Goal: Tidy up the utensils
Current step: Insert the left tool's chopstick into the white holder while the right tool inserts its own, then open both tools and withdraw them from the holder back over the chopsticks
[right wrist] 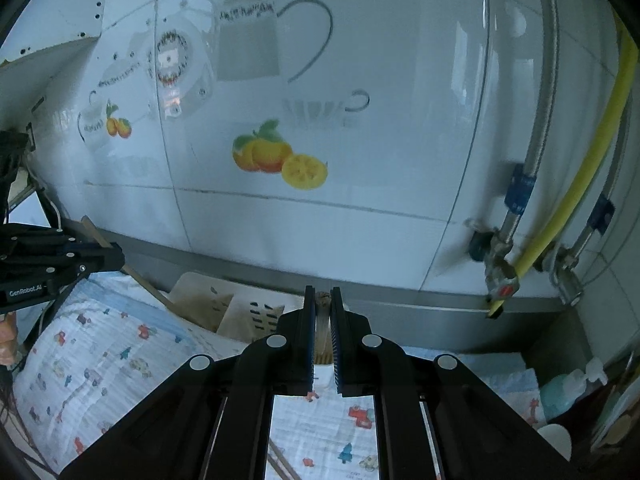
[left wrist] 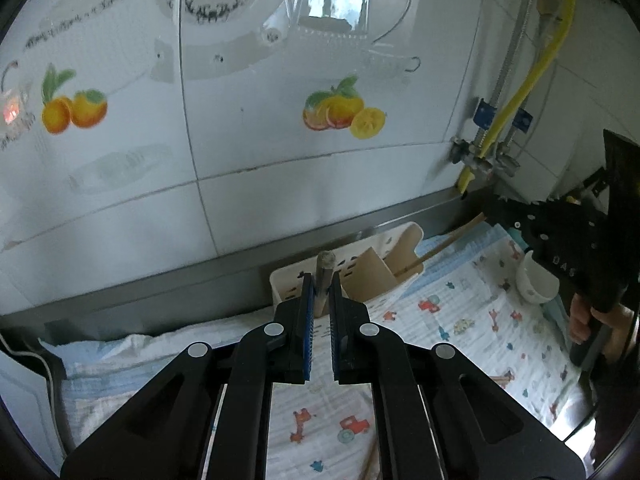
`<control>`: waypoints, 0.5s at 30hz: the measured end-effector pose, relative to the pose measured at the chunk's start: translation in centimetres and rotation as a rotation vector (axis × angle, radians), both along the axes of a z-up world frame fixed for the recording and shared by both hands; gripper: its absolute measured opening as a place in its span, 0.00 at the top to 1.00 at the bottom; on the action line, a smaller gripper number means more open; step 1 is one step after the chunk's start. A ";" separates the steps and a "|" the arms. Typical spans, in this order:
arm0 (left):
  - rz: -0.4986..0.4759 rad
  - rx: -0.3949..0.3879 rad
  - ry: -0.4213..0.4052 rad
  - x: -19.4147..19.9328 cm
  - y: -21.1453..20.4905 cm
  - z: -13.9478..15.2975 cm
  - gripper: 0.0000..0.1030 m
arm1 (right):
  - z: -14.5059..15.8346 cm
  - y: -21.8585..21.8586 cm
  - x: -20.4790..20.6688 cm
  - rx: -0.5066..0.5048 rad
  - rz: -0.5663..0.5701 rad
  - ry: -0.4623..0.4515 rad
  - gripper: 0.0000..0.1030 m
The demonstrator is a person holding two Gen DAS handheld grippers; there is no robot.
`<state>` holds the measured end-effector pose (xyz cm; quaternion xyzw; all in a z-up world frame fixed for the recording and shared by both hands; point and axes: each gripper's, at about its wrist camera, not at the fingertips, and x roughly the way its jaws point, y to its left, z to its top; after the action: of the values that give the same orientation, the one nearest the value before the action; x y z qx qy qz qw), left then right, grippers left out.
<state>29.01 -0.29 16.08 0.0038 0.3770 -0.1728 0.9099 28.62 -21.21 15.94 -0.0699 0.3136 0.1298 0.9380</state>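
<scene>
My left gripper is shut on a wooden stick utensil whose blunt end stands up between the jaws. Right behind it is a white slotted utensil holder with a wooden spatula leaning in it. My right gripper is shut on another wooden stick. In the left wrist view the right gripper comes in from the right, and its stick slants down to the holder's rim. The right wrist view shows the holder and the left gripper with its stick.
A printed cloth covers the counter against a tiled wall. A white bowl stands at the right by a hand. Pipes and a yellow hose run down the right corner. A soap bottle sits below. More sticks lie on the cloth.
</scene>
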 end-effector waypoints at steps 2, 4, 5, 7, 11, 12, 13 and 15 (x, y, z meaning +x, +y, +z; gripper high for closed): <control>0.001 -0.005 -0.002 0.0 0.1 -0.3 0.94 | -0.3 -0.1 0.1 0.005 0.000 0.004 0.93; 0.003 -0.014 -0.009 -0.1 0.1 -0.4 0.93 | -0.3 -0.3 -0.1 0.013 -0.004 -0.003 0.90; 0.003 -0.017 -0.015 -0.2 0.2 -0.3 0.93 | -0.2 -0.4 -0.2 0.018 -0.002 -0.008 0.83; -0.003 -0.028 -0.022 -0.5 0.3 -0.1 0.92 | 0.1 -0.4 -0.6 0.017 0.001 -0.019 0.80; -0.011 -0.049 -0.051 -1.5 0.6 0.7 0.91 | 1.2 -0.6 -1.9 0.023 0.009 -0.044 0.72; -0.016 -0.058 -0.058 -1.8 0.6 1.0 0.90 | 1.4 -0.7 -2.4 0.022 0.009 -0.053 0.70; -0.016 -0.061 -0.066 -2.3 0.8 1.2 0.86 | 1.6 -0.8 -2.8 0.023 0.008 -0.059 0.69; -0.018 -0.066 -0.086 -3.3 0.9 1.8 0.78 | 1.9 -1.1 -3.9 0.033 0.017 -0.069 0.66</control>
<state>25.68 0.61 17.84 -0.0154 0.3315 -0.1928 0.9234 24.73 -22.28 17.89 -0.0615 0.2783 0.1406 0.9482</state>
